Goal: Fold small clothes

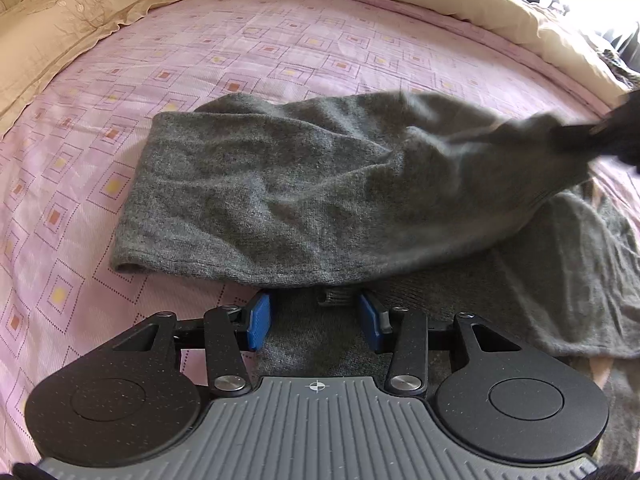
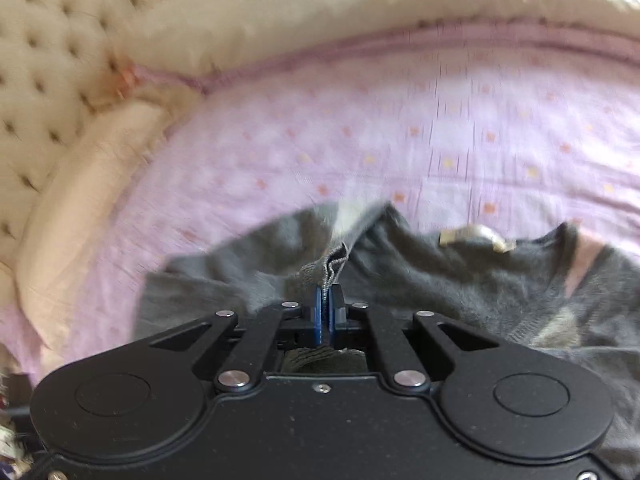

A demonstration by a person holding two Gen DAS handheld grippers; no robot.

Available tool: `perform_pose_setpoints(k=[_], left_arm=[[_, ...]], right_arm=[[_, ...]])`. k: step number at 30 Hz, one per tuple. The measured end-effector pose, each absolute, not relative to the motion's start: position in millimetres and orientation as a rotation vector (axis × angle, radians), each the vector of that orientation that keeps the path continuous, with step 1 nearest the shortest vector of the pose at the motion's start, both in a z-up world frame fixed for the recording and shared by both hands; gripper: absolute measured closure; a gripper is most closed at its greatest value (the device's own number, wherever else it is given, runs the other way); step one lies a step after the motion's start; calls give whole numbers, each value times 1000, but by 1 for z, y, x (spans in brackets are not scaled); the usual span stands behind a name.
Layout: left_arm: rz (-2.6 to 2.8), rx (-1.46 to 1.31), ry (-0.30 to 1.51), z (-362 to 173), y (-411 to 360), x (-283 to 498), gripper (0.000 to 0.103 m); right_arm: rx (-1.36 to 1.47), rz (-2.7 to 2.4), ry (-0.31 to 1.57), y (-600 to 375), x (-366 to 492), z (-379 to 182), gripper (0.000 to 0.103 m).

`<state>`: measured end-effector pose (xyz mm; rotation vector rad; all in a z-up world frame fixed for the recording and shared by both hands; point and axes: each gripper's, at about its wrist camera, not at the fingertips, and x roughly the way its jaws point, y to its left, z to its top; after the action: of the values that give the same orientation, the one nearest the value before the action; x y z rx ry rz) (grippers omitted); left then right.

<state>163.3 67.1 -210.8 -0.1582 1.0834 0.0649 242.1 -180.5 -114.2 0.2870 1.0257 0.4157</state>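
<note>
While the right gripper (image 2: 325, 312) clamps a bunched hem of the grey knit garment (image 1: 304, 196), lifting it over the middle of the pink bed sheet (image 1: 80, 160), the left gripper (image 1: 316, 322) waits fingers apart at the near edge. Step: folding over; next, lay the hem squarely down.

Fuzzy grey knit sweater (image 1: 280, 200) on matt woven cotton sheet (image 1: 120, 120).
</note>
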Motion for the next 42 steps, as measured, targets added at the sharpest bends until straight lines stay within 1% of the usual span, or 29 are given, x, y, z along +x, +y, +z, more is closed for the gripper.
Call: perform_pose_setpoints(k=[4, 9, 17, 22, 24, 28, 31, 32, 35, 36, 37, 38, 40, 42], left_arm=[[70, -151, 1083, -211, 66, 163, 59], [71, -145, 1088, -211, 66, 163, 59], [56, -122, 1095, -210, 67, 163, 59], [47, -114, 1099, -211, 68, 163, 59], [46, -108, 1098, -211, 68, 162, 59], [45, -106, 1099, -211, 66, 163, 59], [37, -97, 1102, -211, 67, 163, 59], [31, -91, 1104, -211, 66, 163, 59], [1, -75, 1108, -210, 68, 162, 58], [-9, -75, 1112, -209, 69, 162, 58], [-17, -77, 1119, -208, 72, 161, 58], [-12, -75, 1128, -206, 74, 160, 58], [21, -67, 1146, -204, 81, 156, 58], [43, -60, 1126, -195, 88, 148, 58]], right_arm=[[368, 387, 925, -215, 215, -73, 94], [350, 262, 891, -259, 185, -57, 94], [369, 76, 996, -314, 153, -92, 94], [364, -10, 1003, -335, 135, -97, 94], [372, -19, 1011, -342, 133, -101, 94], [297, -55, 1028, -345, 135, -107, 94], [317, -58, 1062, -349, 137, -119, 93], [325, -53, 1071, -349, 139, -125, 89], [308, -41, 1096, -346, 140, -139, 85], [299, -52, 1110, -345, 139, -144, 82], [294, -65, 1121, -345, 138, -148, 70], [290, -84, 1128, -346, 136, -151, 57], [285, -124, 1127, -348, 130, -152, 48], [275, -144, 1115, -349, 124, -149, 47]])
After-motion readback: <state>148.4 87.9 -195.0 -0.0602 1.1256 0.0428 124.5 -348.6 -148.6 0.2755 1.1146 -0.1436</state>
